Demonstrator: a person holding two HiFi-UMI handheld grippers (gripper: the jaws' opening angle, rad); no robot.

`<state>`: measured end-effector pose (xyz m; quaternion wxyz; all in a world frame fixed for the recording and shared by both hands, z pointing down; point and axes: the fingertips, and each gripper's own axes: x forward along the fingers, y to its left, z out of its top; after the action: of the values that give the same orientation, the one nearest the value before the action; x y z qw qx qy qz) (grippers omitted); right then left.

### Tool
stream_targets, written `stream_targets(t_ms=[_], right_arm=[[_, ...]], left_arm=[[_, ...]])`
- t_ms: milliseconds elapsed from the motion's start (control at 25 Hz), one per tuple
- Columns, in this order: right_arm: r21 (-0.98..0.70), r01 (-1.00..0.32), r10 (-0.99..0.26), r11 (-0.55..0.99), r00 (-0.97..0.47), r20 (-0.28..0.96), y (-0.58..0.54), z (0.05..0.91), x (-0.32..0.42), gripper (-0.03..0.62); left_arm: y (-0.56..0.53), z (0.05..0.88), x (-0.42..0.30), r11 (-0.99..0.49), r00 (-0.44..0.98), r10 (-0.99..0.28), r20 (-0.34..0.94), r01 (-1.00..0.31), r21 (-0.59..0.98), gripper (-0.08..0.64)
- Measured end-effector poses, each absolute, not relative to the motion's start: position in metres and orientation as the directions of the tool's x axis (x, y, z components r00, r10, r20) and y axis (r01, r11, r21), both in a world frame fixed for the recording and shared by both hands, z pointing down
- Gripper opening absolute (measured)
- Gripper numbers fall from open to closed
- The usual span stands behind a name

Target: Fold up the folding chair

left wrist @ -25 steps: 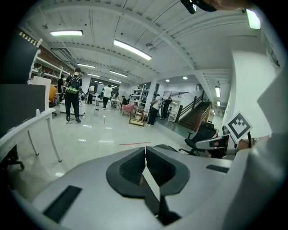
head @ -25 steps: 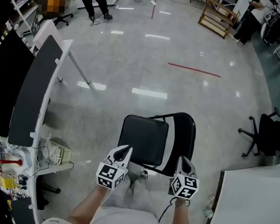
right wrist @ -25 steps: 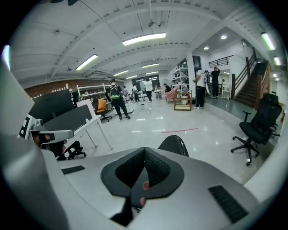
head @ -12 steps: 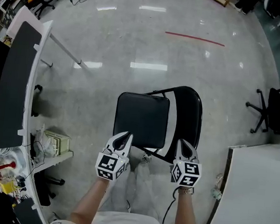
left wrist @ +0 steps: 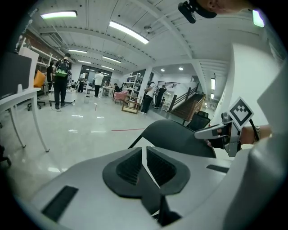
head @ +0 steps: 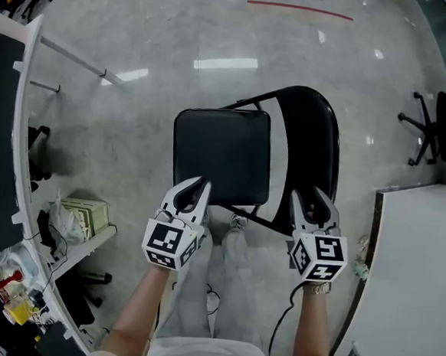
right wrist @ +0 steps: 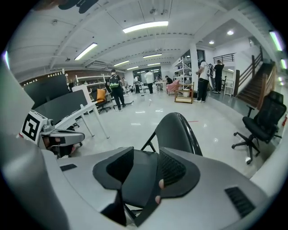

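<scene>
**Gripper state.** My left gripper (head: 194,188) has its jaws pressed together on nothing, tips at the near edge of the seat (head: 221,154). My right gripper (head: 316,200) has just been opening. Its jaws stand apart with the seat showing in the gap, and no pad presses on it.

**Work item.** The folding chair (head: 317,135) stands unfolded on the floor, directly ahead of my legs (head: 224,266).

**Hazards.**
- Closed left jaws can only push, so the seat may slide off them.
- A loose right grip may let the frame swing, and the chair may tip or skid on the glossy floor.

**Obstructions.**
- A white desk (head: 420,258) stands close at the right.
- A cluttered table (head: 12,118) stands at the left.
- An office chair (head: 442,129) stands beyond.
- My legs crowd the seat's near edge.
</scene>
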<state>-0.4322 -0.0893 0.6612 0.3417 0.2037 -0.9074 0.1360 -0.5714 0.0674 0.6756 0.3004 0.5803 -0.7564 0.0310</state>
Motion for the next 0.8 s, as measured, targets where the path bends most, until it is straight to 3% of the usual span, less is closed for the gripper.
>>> stream_targets(t_ms=[200, 360, 800], right_arm=[[-0.021, -0.496, -0.369, 0.868, -0.673, 0.641, -0.125, 0.646, -0.431, 0.206], [0.064, -0.528, -0.439, 0.847, -0.627, 0.643, -0.155, 0.650, -0.420, 0.223], [0.054, -0.502, -0.339, 0.863, -0.497, 0.799, -0.164, 0.711, -0.399, 0.232]], left_arm=[[0.062, 0.699, -0.570, 0.310, -0.124, -0.858, 0.498, -0.899, 0.311, 0.027], [0.057, 0.720, -0.563, 0.293, -0.092, -0.860, 0.502, -0.895, 0.336, 0.098], [0.051, 0.771, -0.546, 0.286, -0.056, -0.862, 0.504, -0.875, 0.391, 0.147]])
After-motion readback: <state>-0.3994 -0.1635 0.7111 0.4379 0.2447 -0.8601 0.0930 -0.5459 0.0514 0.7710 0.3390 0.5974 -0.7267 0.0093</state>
